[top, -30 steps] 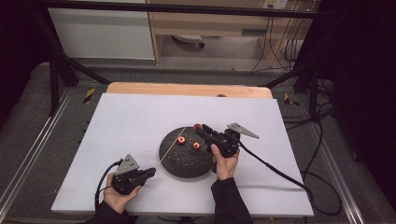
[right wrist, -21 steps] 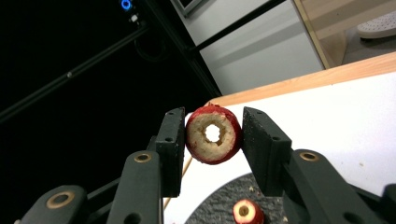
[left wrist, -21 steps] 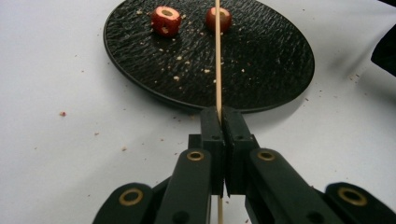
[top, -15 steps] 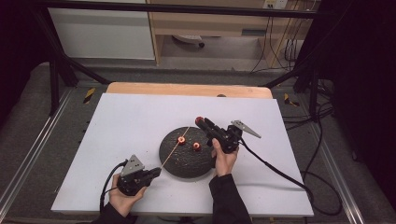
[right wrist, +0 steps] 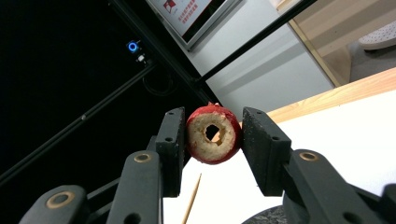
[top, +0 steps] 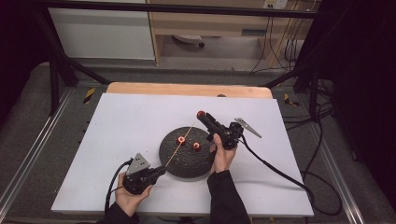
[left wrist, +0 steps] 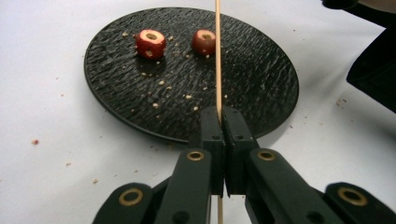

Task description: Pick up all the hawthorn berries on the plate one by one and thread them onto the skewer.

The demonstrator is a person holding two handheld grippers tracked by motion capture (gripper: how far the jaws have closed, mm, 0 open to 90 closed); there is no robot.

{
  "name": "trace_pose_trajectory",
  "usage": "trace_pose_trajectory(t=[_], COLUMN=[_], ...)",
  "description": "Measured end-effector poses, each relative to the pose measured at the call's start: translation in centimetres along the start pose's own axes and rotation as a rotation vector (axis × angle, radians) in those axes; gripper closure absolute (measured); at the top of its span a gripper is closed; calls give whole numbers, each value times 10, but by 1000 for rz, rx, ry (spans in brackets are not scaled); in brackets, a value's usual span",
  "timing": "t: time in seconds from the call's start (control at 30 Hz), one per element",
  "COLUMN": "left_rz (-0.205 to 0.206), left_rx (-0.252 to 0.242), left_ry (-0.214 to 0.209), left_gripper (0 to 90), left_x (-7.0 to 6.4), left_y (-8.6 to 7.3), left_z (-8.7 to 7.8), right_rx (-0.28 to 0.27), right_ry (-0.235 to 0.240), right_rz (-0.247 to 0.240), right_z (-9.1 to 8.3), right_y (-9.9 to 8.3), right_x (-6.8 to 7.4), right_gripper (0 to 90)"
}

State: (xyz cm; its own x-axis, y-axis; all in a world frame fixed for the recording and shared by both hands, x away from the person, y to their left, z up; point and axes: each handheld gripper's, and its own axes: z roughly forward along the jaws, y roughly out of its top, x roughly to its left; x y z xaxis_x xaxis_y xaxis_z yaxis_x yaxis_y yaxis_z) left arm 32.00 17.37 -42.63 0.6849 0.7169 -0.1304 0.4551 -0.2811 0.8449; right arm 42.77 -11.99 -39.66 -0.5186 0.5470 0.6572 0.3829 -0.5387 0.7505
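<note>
Now a cored red fruit ring [right wrist: 213, 134] is clamped by the right gripper [top: 201, 115] beyond the black plate [top: 187, 163], the skewer [left wrist: 217, 56] pinched in the left gripper [left wrist: 223, 122]; a misaligned hole could be missed.

In the left gripper view the wooden skewer [left wrist: 217, 56] runs off the top edge, so its tip is out of frame, and lower down it vanishes between the closed black jaws of the left gripper [left wrist: 221, 114], reappearing only as a sliver at the bottom edge. The right-hand fruit slice [left wrist: 204, 42] on the black plate [left wrist: 261, 93] is partly covered by the skewer. A dark sleeve [left wrist: 373, 70] is cut off at the right edge. In the right gripper view the skewer (just its pointed end [right wrist: 193, 198]) and the plate's rim [right wrist: 266, 215] are cropped by the bottom edge. From the high view the held fruit slice [top: 201, 114] is too small to make out.
</note>
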Motion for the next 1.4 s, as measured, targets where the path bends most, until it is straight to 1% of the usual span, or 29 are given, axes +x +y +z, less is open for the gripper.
trace_pose_trajectory(t=[0.03, 0.2, 0.4, 0.97, 1.03, 1.1, 1.17, 1.3, 1.4], left_rz=[0, -7, -18, -40, -41, -60, -68, -82, -89], left_rx=[-1, -3, -9, -24, -29, -35, -37, -43, -38], left_ry=[-2, -8, -15, -22, -21, -20, -21, -4, 9], left_gripper=[883, 883, 883, 884, 884, 884, 884, 884, 884], left_x=[-1, -4, -5, -9, -10, -12, -13, -17, -20], left_y=[0, 2, 4, 7, 7, 9, 9, 12, 16], left_z=[1, 3, 4, 8, 8, 10, 10, 12, 14], right_rx=[-9, -14, -31, -42, -42, -44, -47, -49, -49], right_ry=[0, 1, 10, 18, 18, 18, 18, 20, 21], right_rz=[7, 18, 30, 50, 55, 61, 66, 72, 76], right_z=[0, 1, 2, 2, 2, 3, 3, 3, 3], right_y=[0, 0, -4, -6, -7, -8, -8, -10, -10], right_x=[0, -1, -1, -1, -1, -1, -1, -1, -1], right_gripper=[609, 609, 609, 610, 610, 610, 610, 611, 611])
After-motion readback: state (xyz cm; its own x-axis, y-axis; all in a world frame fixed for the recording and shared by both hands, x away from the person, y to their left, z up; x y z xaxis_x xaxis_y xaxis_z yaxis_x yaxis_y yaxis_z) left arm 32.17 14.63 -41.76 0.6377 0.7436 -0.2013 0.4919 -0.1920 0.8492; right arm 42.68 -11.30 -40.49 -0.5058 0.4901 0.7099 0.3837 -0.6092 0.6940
